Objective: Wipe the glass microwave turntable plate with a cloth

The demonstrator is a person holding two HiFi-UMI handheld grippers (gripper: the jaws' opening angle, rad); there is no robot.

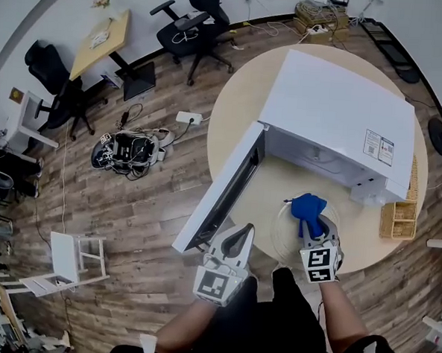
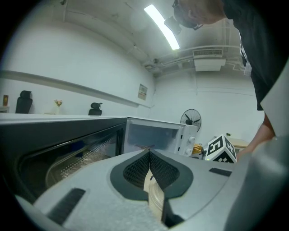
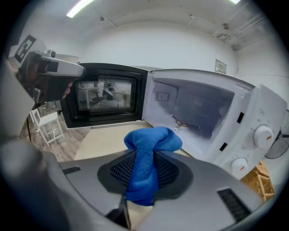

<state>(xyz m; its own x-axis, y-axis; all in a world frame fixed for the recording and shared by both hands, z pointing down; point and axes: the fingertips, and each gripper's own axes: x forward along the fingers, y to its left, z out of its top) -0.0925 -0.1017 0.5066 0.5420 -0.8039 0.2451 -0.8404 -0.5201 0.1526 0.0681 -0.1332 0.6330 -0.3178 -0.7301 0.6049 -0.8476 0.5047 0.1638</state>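
Note:
The clear glass turntable plate [image 1: 283,234] lies flat on the round table [image 1: 240,106], in front of the open white microwave [image 1: 336,119]. My right gripper [image 1: 310,218] hovers over the plate, shut on a bunched blue cloth [image 1: 307,207]. In the right gripper view the cloth [image 3: 151,149] bulges out of the closed jaws of the right gripper [image 3: 146,160], facing the empty microwave cavity [image 3: 194,113]. Beside the microwave door [image 1: 224,191], my left gripper [image 1: 241,234] is to the left of the plate. In its own view the left gripper [image 2: 149,155] is shut with nothing held.
The door [image 3: 106,97] hangs wide open to the left, off the table edge. A wicker basket [image 1: 397,219] stands at the table's right rim. Office chairs [image 1: 193,28], a power strip [image 1: 189,118] and a white stool [image 1: 78,256] stand on the wooden floor.

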